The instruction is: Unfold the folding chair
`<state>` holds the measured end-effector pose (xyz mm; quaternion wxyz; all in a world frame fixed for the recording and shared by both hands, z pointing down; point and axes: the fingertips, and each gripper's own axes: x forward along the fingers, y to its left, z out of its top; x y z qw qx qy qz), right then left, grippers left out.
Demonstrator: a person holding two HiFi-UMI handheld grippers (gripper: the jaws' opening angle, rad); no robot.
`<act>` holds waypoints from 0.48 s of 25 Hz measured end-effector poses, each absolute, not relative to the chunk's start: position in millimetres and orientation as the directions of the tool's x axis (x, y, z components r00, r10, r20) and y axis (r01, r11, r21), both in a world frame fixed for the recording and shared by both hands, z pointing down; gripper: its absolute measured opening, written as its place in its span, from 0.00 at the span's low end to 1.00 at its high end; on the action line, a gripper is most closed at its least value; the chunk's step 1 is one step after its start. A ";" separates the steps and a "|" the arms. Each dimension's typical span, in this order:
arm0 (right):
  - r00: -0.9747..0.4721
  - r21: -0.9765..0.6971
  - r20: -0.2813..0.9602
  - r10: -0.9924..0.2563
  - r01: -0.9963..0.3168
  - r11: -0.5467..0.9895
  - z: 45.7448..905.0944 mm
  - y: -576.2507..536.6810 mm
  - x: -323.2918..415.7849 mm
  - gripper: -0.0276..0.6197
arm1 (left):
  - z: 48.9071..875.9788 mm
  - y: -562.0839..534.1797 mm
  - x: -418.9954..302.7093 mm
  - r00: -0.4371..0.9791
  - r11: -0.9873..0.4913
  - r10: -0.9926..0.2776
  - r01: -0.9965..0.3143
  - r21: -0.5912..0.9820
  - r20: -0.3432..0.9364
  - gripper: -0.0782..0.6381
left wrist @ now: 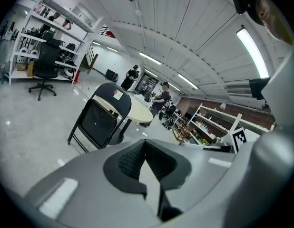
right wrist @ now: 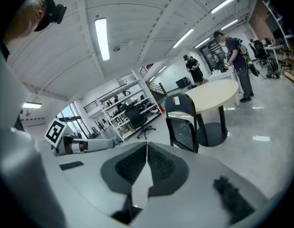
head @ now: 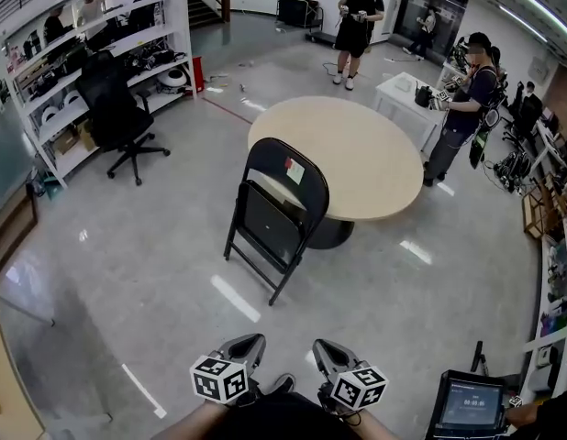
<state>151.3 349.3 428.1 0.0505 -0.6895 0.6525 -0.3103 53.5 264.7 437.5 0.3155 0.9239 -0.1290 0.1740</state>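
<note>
**Facing a black folding chair [head: 277, 216], both pairs of jaws shut on nothing**

Held low at 6 o'clock in the head view: left gripper [head: 254, 340] and right gripper [head: 319, 345], side by side with a gap between, marker cubes nearest the camera, tips aimed toward 12 o'clock. Pressed flat together in each gripper view, ribbed black pads meeting along one thin seam, with nothing caught in it. Well apart from the chair, touching no part of it.

Standing on the glossy grey floor [head: 127, 273] at 12 o'clock from the grippers, that chair: rounded backrest uppermost, a small red-and-white sticker [head: 294, 170] near its top; seat panel tipped up almost flat against the frame; legs only slightly spread. Not opened out. Backing onto the near rim of a round beige worktop [head: 375, 154] at 1 o'clock, carried on a dark pedestal; touching that rim or just short of it, impossible to tell.

Further off at 10 o'clock, a black office chair [head: 116, 108] in front of white shelving [head: 127, 39] loaded with gear. At 12 o'clock, far beyond the worktop, a person in black [head: 359, 16] standing on the open floor. At 2 o'clock, another person [head: 467, 104] standing just past the worktop's rim. At 4 o'clock, near the right gripper, a dark screen [head: 469, 403] with a lit display.
</note>
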 end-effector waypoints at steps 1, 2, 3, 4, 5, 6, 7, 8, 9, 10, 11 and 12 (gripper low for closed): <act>-0.044 -0.479 0.360 -0.932 -0.866 -0.144 428.5 350.1 154.1 0.05 | 437.2 265.0 56.1 0.904 -0.768 -0.130 -0.351 0.535 0.407 0.12; -0.043 -0.483 0.358 -0.933 -0.864 -0.146 429.0 351.3 156.9 0.05 | 436.9 265.8 59.1 0.903 -0.771 -0.128 -0.351 0.532 0.410 0.12; -0.040 -0.487 0.358 -0.933 -0.860 -0.150 430.1 352.7 159.7 0.05 | 436.7 266.9 62.6 0.902 -0.775 -0.124 -0.348 0.528 0.413 0.12; -0.036 -0.492 0.359 -0.933 -0.856 -0.157 431.8 354.0 162.9 0.05 | 436.6 268.0 66.4 0.902 -0.780 -0.118 -0.342 0.524 0.414 0.12; -0.030 -0.497 0.362 -0.932 -0.852 -0.166 434.3 355.2 166.3 0.05 | 436.9 268.7 70.3 0.903 -0.784 -0.110 -0.336 0.521 0.416 0.12; -0.023 -0.501 0.366 -0.930 -0.847 -0.176 437.1 355.9 169.8 0.05 | 437.8 268.5 74.2 0.903 -0.789 -0.102 -0.329 0.519 0.418 0.12; -0.014 -0.504 0.370 -0.929 -0.843 -0.188 439.9 356.2 173.5 0.05 | 439.4 267.5 78.0 0.903 -0.792 -0.093 -0.323 0.518 0.421 0.12; -0.004 -0.506 0.374 -0.928 -0.839 -0.201 442.6 356.1 177.4 0.05 | 441.5 265.7 81.9 0.902 -0.794 -0.082 -0.316 0.519 0.424 0.12; 0.008 -0.507 0.377 -0.926 -0.835 -0.214 444.8 355.8 181.5 0.05 | 443.6 263.6 86.2 0.902 -0.795 -0.071 -0.309 0.522 0.426 0.12; 0.020 -0.508 0.381 -0.925 -0.831 -0.227 446.6 355.4 185.9 0.05 | 445.5 261.4 91.4 0.902 -0.796 -0.059 -0.301 0.525 0.428 0.12; 0.031 -0.508 0.383 -0.923 -0.827 -0.239 447.8 354.6 190.7 0.05 | 447.1 259.1 97.6 0.903 -0.798 -0.045 -0.291 0.528 0.428 0.12; 0.044 -0.507 0.386 -0.921 -0.824 -0.252 448.5 353.3 195.8 0.05 | 448.3 256.6 104.8 0.904 -0.801 -0.031 -0.278 0.531 0.427 0.12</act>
